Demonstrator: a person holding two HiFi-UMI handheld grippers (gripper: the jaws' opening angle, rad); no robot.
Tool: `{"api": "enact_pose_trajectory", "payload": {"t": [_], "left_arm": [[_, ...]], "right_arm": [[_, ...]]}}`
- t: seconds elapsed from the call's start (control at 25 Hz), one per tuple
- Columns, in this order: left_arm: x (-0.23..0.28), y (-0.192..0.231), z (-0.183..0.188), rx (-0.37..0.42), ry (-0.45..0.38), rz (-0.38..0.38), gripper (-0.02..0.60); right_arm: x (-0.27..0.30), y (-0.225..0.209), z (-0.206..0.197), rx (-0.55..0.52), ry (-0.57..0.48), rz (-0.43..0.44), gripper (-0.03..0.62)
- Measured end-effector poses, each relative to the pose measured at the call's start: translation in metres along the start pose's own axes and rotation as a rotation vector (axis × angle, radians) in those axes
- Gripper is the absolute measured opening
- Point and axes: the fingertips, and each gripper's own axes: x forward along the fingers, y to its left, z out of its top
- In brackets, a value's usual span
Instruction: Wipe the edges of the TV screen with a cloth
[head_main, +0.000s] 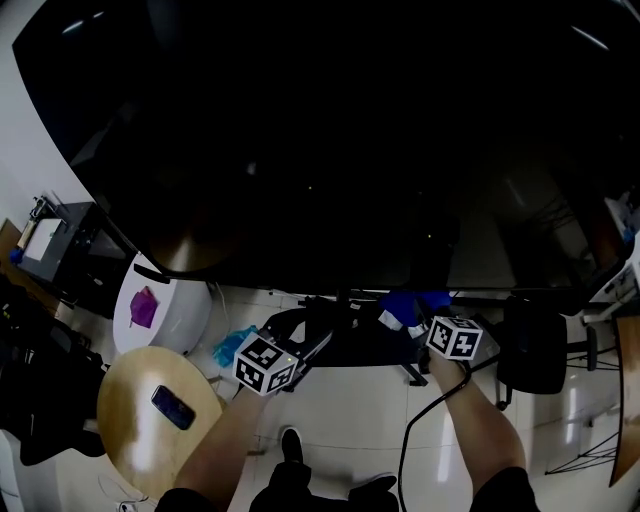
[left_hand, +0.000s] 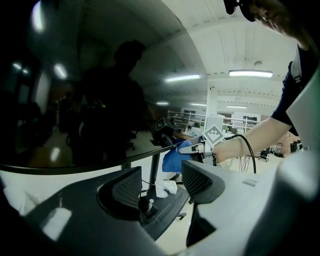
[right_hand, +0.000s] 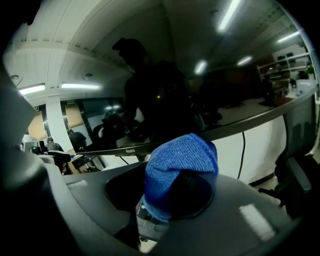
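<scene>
now the right gripper has its jaws pinched tight on a bunched blue cloth, which sits up against the bottom edge of the dark tv screen, close to the tv stand. the left gripper hangs near it, lower and to the left, jaws spread with nothing between them. farther left, a smartphone lies on a round wooden desk.

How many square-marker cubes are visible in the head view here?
2. The left cube rides the left hand-held gripper, lower centre-left. The right cube sits on the right hand-held gripper, right of centre beside the blue cloth. None seems hidden.
</scene>
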Motion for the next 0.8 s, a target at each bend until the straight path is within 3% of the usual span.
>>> {"api": "enact_pose_trajectory", "payload": {"t": [0.24,0.8], "left_arm": [[-0.036,0.035,-0.016,-0.050,-0.010,0.017,0.239],[-0.112,0.109,-0.029,-0.080,-0.034,0.087,0.239]], "right_arm": [[0.012,0.062,-0.011,-0.083,0.015,0.049,0.124],[0.073,0.190,-0.035,-0.069,0.041,0.172,0.124]]}}
